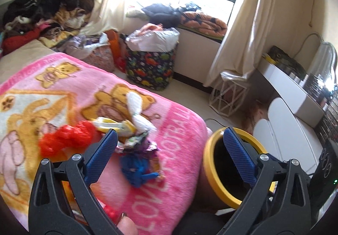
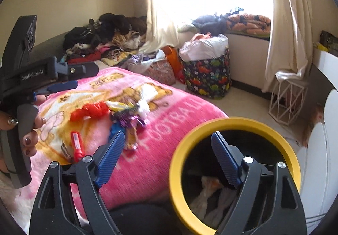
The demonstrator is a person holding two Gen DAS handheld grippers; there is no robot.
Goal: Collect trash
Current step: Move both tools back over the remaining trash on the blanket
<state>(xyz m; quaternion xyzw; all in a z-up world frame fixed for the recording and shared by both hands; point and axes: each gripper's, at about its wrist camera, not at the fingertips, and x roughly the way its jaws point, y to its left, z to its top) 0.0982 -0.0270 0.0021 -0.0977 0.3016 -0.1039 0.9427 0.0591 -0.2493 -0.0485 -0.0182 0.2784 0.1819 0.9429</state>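
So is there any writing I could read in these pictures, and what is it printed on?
"GenRobot.AI": on the dark body of the left gripper, seen from the right wrist.
"LOVE" and "FOOTBALL", partly covered and blurred: on the border of the pink blanket.
Snack wrappers in the trash pile: print too blurred to read.
Red tube: label too small to read.

On my pink bear-printed blanket (image 2: 169, 127) a heap of crumpled wrappers (image 2: 128, 116) lies, a red lighter (image 2: 77, 145) left of it. Right of the blanket stands my yellow-rimmed bin (image 2: 234, 125), crumpled paper (image 2: 211, 195) inside. Behind, a dinosaur-print bag (image 2: 208, 75) sits below the window.
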